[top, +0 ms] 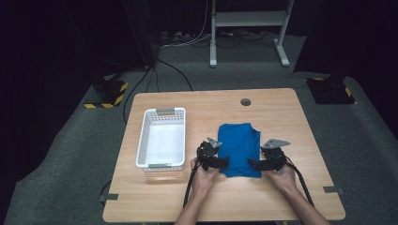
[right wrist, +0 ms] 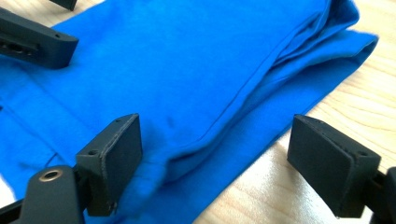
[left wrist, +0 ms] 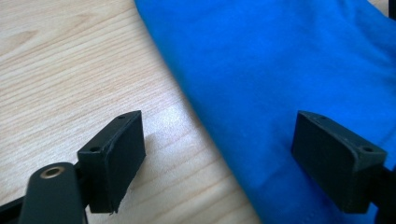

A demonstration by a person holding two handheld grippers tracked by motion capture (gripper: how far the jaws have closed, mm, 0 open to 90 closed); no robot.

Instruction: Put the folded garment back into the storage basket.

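Observation:
A folded blue cloth [top: 239,147] lies flat on the wooden table [top: 281,117], right of centre. My left gripper [top: 224,162] rests at the cloth's near left corner and my right gripper [top: 253,163] at its near right corner, each held by a hand. In the left gripper view, the left gripper [left wrist: 219,121] is open wide: one jaw is over bare wood, the other over the blue cloth [left wrist: 280,60], whose edge runs between them. In the right gripper view, the right gripper [right wrist: 215,123] is open too, straddling the layered edge of the cloth [right wrist: 187,70].
An empty white plastic basket [top: 162,138] stands left of the cloth, close to the left hand. A round cable hole [top: 245,101] sits near the table's far edge. Across the cloth, a jaw of the left gripper [right wrist: 37,42] is visible in the right gripper view.

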